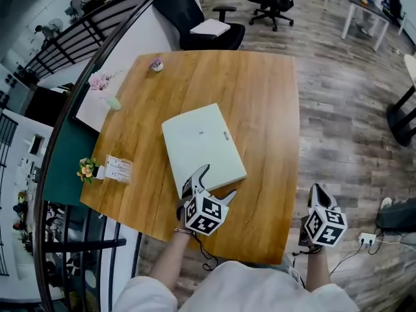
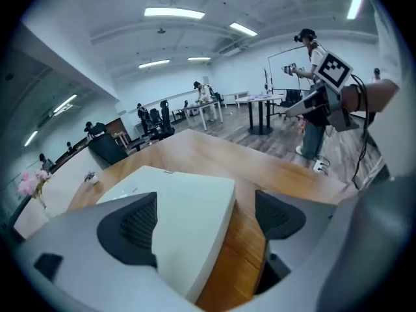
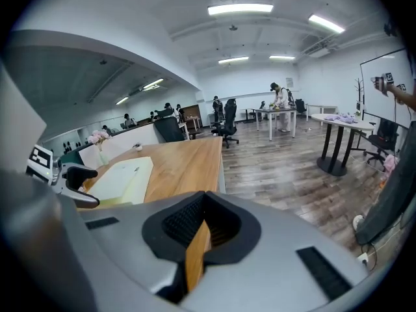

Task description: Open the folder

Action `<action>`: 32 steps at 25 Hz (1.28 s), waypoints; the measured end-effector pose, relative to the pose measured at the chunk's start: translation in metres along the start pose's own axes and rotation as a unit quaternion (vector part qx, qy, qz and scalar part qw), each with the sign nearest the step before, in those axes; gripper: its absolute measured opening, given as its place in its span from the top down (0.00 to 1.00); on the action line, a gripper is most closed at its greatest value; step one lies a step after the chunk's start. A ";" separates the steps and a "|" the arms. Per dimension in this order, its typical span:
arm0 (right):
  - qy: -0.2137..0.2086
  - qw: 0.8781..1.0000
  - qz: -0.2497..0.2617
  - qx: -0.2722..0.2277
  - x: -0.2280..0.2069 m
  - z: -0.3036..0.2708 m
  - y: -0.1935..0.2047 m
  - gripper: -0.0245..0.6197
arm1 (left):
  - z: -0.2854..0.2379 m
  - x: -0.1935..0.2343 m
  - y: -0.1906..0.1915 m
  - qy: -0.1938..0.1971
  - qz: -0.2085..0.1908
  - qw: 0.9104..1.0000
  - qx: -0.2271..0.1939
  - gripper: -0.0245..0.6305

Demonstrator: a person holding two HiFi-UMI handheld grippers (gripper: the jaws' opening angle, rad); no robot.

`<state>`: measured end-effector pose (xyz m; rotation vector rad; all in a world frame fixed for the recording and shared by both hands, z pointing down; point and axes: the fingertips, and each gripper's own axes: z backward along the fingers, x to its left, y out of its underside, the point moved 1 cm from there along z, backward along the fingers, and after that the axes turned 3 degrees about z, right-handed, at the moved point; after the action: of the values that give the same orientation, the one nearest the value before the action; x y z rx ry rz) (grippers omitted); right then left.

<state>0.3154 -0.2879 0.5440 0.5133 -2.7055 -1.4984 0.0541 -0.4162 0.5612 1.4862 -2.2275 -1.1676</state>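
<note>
On the wooden table [image 1: 263, 103], the biggest thing in reach, a pale folder [image 1: 200, 147] lies flat and closed near the middle. It is turned at an angle, with one corner pointing back toward the person.

The left gripper [image 1: 218, 182] is at that near corner with its jaws wide apart. In the left gripper view [image 2: 205, 216] one pad hangs over the folder's cover and the other over bare wood just beside its edge, so nothing is clamped. The right gripper [image 1: 317, 192] hovers off the table's near right corner, well apart from the folder. Its jaws are together on nothing, with only a sliver of table edge showing between them [image 3: 205, 229].

This looks like the approach, with opening not yet begun. The next move probably calls for catching only the cover's free edge at the corner and lifting it over, perhaps with the right gripper steadying the lower half.

Bare wood to the right of the folder and beyond it leaves room for the cover to swing. A small card [image 1: 119, 169] and flowers [image 1: 86, 168] sit at the left edge, well clear.
</note>
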 end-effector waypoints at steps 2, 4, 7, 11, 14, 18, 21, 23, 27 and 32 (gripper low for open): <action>0.004 1.000 -0.003 0.005 -0.002 0.001 0.006 0.96 | -0.008 -0.005 0.001 0.012 -0.031 0.999 0.013 0.24; 0.007 1.000 -0.005 0.010 -0.005 0.002 0.012 0.96 | -0.016 -0.009 0.001 0.019 -0.060 0.998 0.025 0.24; 0.013 1.000 -0.007 0.020 -0.012 0.002 0.022 0.96 | -0.029 -0.013 0.004 0.025 -0.107 0.993 0.051 0.25; 0.017 0.999 -0.012 0.030 -0.017 0.002 0.033 0.96 | -0.042 -0.012 0.006 0.022 -0.143 0.987 0.070 0.27; 0.020 0.999 -0.017 0.035 -0.020 0.002 0.039 0.96 | -0.049 -0.013 0.008 0.022 -0.155 0.984 0.080 0.30; 0.021 0.999 -0.024 0.043 -0.025 0.001 0.047 0.96 | -0.058 -0.014 0.012 0.026 -0.159 0.982 0.095 0.32; 0.022 0.998 -0.029 0.045 -0.028 0.001 0.050 0.96 | -0.061 -0.013 0.013 0.022 -0.158 0.982 0.104 0.37; 0.021 0.998 -0.033 0.044 -0.029 0.001 0.050 0.96 | -0.061 -0.011 0.013 0.019 -0.153 0.982 0.106 0.41; 0.021 0.998 -0.040 0.043 -0.030 -0.001 0.050 0.96 | -0.058 -0.009 0.013 0.018 -0.151 0.982 0.109 0.47; 0.015 0.998 -0.043 0.038 -0.030 -0.003 0.046 0.96 | -0.056 -0.014 0.012 0.019 -0.139 0.983 0.116 0.54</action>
<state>0.3310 -0.2591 0.5878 0.6571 -2.7609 -1.3976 0.0838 -0.4296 0.6100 1.9469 -2.2458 -0.9638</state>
